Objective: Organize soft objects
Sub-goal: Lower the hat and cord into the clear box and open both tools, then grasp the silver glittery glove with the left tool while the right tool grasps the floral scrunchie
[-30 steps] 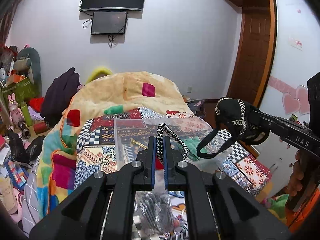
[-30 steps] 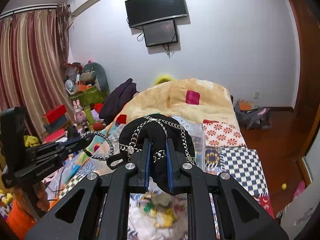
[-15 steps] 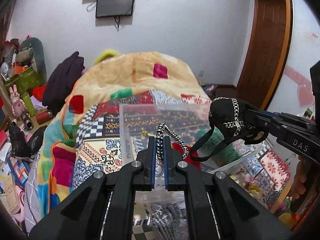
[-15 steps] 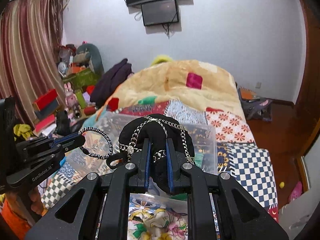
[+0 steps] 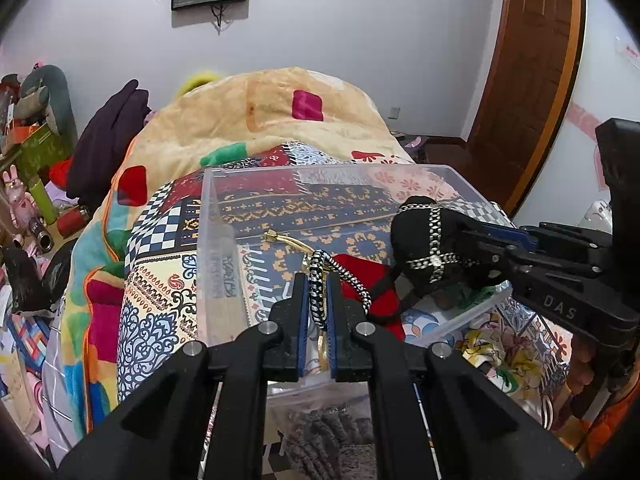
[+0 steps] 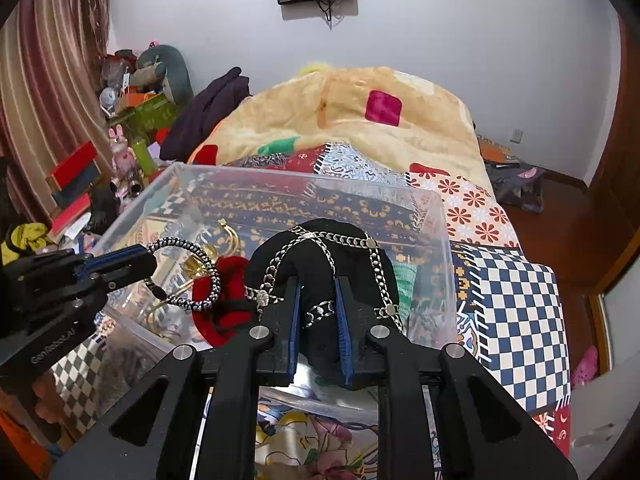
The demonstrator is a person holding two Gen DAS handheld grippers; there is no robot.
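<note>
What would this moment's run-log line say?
left tool: shut on black-and-white braided cord loop | right tool: shut on black chain-trimmed fabric hat | both over clear plastic storage bin

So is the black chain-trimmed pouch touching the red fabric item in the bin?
Cannot tell. In the right wrist view the black pouch overlaps the red fabric item, but neither contact nor a gap shows plainly.

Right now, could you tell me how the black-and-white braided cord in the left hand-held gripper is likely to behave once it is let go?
The braided cord droops in a loop beside the left hand-held gripper, so it is probably floppy. It looks thin, likely light. Released over the clear bin, it would probably collapse rather than roll.
</note>
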